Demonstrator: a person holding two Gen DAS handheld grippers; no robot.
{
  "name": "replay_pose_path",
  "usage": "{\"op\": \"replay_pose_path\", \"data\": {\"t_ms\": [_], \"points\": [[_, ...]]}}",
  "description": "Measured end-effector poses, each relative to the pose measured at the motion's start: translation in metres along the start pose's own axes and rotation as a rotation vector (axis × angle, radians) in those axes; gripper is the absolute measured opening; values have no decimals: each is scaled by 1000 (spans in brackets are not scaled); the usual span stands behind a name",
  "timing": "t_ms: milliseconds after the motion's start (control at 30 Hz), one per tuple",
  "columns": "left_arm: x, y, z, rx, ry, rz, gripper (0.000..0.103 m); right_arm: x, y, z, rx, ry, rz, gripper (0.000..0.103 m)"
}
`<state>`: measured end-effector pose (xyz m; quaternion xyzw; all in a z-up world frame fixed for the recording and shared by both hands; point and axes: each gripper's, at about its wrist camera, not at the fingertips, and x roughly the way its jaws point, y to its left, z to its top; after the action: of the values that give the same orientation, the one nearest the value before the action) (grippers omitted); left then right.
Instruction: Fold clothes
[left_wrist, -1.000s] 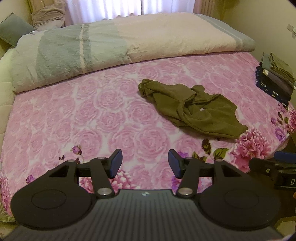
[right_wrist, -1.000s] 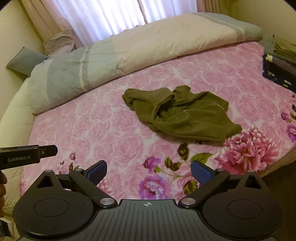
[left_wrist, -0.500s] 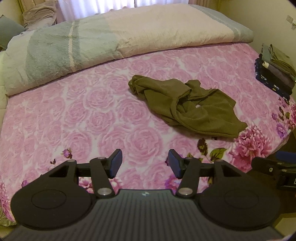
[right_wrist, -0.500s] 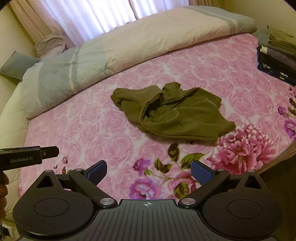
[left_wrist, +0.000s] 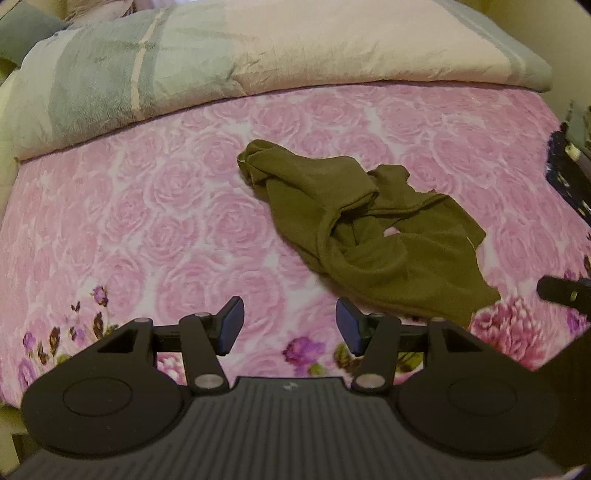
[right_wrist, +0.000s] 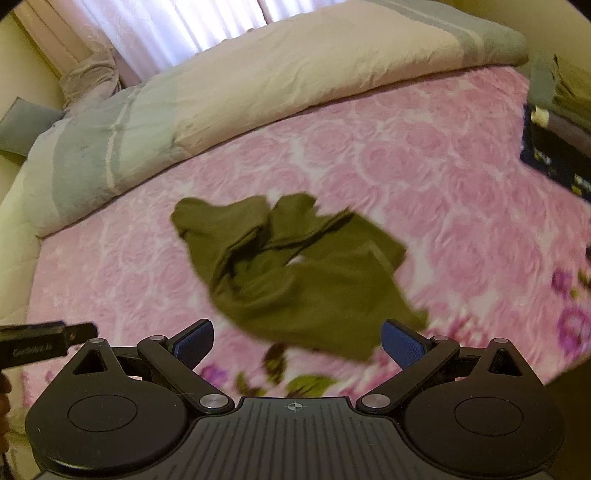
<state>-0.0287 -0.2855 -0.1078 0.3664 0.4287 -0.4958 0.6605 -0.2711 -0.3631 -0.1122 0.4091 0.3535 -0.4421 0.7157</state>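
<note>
Folded clothes stack (left_wrist: 567, 173) cut by right edge; olive garment (right_wrist: 295, 273) motion-blurred — folds indistinct.

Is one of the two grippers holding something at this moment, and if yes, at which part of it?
Nothing is held. The left gripper and the right gripper are both open, and the crumpled olive garment lies loose on the bed.

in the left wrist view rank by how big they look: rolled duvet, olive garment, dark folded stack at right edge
1. rolled duvet, largest, though farthest.
2. olive garment, crumpled mid-bed.
3. dark folded stack, smallest, but cut off by the frame, so its true size is unsure.
</note>
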Motion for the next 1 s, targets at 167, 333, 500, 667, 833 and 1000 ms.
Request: {"op": "replay_pose_path", "data": {"t_ms": [167, 333, 500, 667, 833, 1000], "points": [[9, -33, 12, -61, 23, 36, 54, 16, -41, 34, -58, 26, 13, 100], [30, -51, 9, -95, 82, 79, 54, 49, -77, 48, -98, 92, 5, 100], [57, -55, 0, -119, 145, 121, 54, 89, -104, 44, -90, 183, -9, 100], [83, -62, -1, -97, 122, 109, 53, 129, -123, 44, -103, 232, -35, 100], [114, -70, 14, -4, 19, 64, 53, 167, -146, 54, -91, 173, -77, 100], [159, -86, 38, 177, -83, 52, 53, 192, -158, 65, -160, 54, -15, 100]]}}
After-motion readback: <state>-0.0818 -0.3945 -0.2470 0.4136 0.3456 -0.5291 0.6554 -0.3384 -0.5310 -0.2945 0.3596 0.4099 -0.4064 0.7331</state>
